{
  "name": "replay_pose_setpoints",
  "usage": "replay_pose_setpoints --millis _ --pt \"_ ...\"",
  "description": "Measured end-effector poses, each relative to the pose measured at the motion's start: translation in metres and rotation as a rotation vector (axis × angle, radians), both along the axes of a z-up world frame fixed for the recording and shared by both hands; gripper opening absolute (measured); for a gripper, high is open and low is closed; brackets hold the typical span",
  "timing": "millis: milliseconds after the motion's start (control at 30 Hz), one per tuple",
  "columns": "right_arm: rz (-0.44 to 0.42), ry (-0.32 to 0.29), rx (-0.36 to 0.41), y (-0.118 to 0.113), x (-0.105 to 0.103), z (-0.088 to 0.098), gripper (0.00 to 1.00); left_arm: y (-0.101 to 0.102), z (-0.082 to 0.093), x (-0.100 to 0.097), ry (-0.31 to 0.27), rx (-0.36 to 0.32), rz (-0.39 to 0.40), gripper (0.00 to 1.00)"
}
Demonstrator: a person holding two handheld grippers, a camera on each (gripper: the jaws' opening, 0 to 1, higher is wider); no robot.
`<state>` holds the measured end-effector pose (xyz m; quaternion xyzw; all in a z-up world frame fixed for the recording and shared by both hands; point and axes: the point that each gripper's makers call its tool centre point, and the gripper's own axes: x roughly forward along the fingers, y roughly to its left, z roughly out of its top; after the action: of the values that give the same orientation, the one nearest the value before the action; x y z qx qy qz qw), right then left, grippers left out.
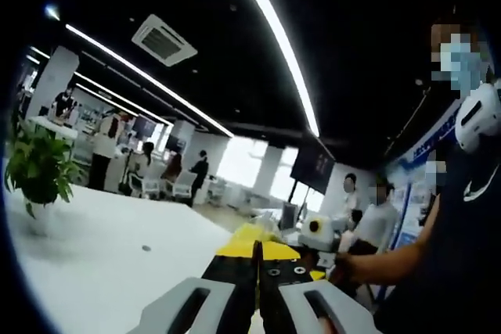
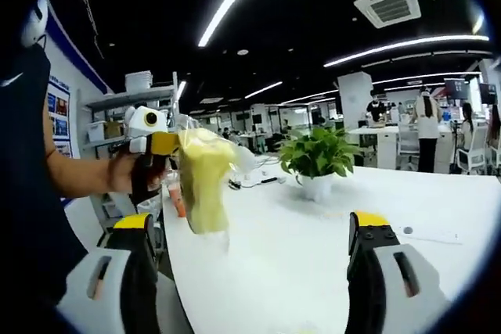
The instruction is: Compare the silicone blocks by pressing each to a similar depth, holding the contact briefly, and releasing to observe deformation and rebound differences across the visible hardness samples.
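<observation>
A white table spreads across the lower right gripper view. Left of centre, the left gripper, jaws shut, dangles a pale yellow, translucent-wrapped silicone block, long axis vertical. The right gripper stands wide open, empty.

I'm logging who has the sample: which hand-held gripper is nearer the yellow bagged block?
Left. The left hand-held gripper is shut on the yellow bagged block; the right hand-held gripper stands open, apart from it.
</observation>
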<state>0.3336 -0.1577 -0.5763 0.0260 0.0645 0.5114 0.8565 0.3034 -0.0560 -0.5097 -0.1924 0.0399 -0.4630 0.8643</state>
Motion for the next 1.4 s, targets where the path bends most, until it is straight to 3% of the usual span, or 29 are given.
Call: replay_pose_setpoints --millis 67,133,300,467,1100,1233,1400 --pt "-0.049 0.034 -0.027 -0.02 0.004 -0.017 0.96 0.004 -0.009 0.004 0.025 -0.015 0.011 0.0" --pt "-0.106 0.027 -0.057 -0.041 0.008 -0.03 0.96 0.007 -0.018 0.007 0.053 -0.037 0.019 0.0" --pt "-0.23 0.063 -0.096 -0.09 0.006 -0.061 0.96 0.009 -0.039 0.007 0.098 -0.02 0.007 0.0" --pt "-0.278 0.079 -0.116 -0.115 -0.007 -0.083 0.96 0.008 -0.055 0.005 0.143 -0.026 -0.004 0.0" --pt "-0.318 0.102 -0.237 -0.142 -0.031 -0.14 0.96 0.018 -0.113 0.007 0.303 -0.068 0.007 0.0" --pt "-0.321 0.119 -0.238 -0.143 -0.033 -0.143 0.96 0.021 -0.127 0.008 0.37 -0.11 0.005 0.0" --pt "-0.326 0.13 -0.243 -0.144 -0.036 -0.146 0.96 0.022 -0.149 0.01 0.401 -0.082 0.008 0.0"
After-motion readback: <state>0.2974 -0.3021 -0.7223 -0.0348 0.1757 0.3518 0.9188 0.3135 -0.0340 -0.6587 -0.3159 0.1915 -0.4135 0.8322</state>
